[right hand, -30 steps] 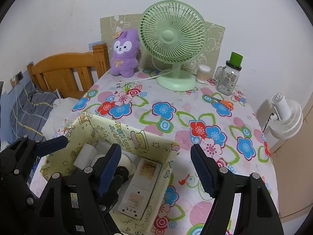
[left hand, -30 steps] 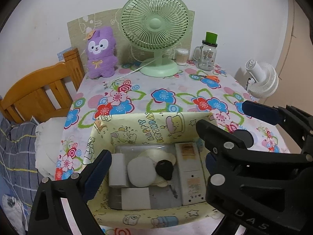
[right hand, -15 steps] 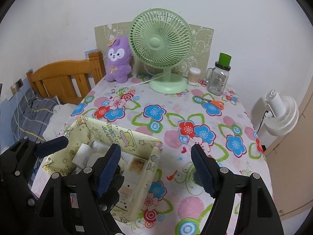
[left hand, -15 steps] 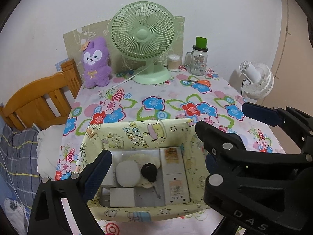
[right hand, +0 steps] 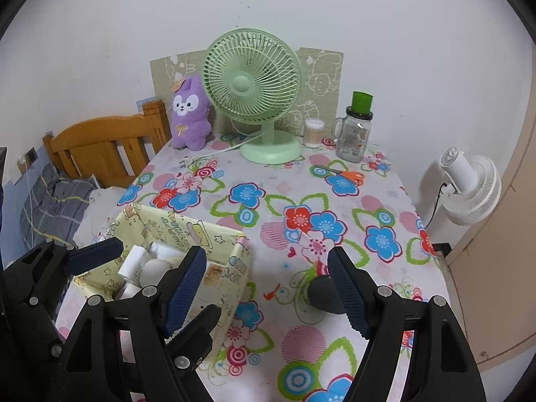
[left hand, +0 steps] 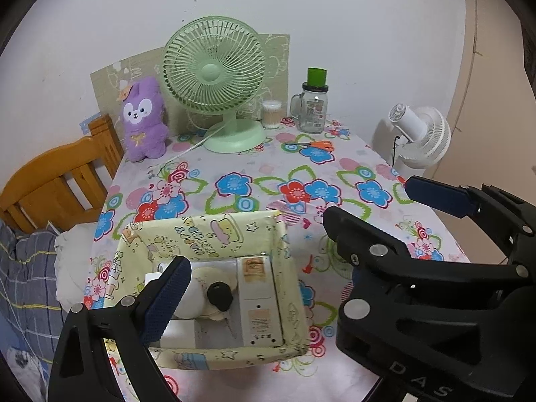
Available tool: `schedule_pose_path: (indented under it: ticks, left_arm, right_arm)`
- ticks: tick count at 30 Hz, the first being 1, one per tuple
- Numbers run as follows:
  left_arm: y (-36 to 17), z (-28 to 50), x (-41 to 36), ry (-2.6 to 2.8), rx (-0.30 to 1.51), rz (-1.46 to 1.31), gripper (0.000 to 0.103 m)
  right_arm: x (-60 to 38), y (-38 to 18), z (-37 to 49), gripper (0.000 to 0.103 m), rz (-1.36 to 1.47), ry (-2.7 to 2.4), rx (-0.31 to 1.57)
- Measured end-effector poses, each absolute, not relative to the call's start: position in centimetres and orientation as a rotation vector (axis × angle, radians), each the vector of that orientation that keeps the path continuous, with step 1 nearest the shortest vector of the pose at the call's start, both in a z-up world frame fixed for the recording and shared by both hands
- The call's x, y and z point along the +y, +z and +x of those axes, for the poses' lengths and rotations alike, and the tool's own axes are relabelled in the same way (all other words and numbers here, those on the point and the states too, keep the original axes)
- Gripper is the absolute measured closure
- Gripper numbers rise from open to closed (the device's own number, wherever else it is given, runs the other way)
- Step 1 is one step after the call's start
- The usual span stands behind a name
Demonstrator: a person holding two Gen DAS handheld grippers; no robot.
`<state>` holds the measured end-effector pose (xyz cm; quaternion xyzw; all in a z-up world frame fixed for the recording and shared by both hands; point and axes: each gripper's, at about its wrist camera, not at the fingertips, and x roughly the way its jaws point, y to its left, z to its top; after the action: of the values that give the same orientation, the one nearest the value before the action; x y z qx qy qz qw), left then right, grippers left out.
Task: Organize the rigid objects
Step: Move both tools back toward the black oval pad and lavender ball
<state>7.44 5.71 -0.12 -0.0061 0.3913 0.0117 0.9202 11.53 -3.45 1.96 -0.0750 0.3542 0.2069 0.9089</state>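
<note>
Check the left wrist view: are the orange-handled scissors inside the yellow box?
No, the scissors lie on the tablecloth near the glass jar, apart from the yellow box.

Black frames, silver screws, ribbed blue fingers [right hand: 348,296].

Green fan [left hand: 214,80], purple plush [left hand: 143,120], scissors [left hand: 318,144]

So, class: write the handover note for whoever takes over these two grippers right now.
Left gripper: open, empty, aimed at the yellow fabric box.
Right gripper: open, empty, above the tablecloth beside the box.
In the box: white remote, black key fob, white round and block-shaped items.
Done: those are packed.
Left, probably: orange-handled scissors loose near the glass jar; a dark rounded thing by the right finger, unclear what.
</note>
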Motion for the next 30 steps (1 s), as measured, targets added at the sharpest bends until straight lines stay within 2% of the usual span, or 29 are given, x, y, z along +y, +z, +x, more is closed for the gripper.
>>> schedule_pose_path:
  ticks: [9, 23, 30]
  left_arm:
    - [0.6, 7.0, 3.4, 0.014, 0.773, 0.013, 0.000]
    - [0.9, 7.7, 0.7, -0.002, 0.773, 0.010, 0.000]
    - [0.6, 8.4, -0.9, -0.034, 0.775, 0.012, 0.000]
  right_arm:
    - [-5.7, 2.6, 10.8, 0.025, -0.141, 0.407, 0.717]
    - [-9.2, 2.9, 10.7, 0.025, -0.100, 0.363, 0.715]
    - [-11.1, 2.7, 11.0, 0.020, -0.085, 0.317, 0.707]
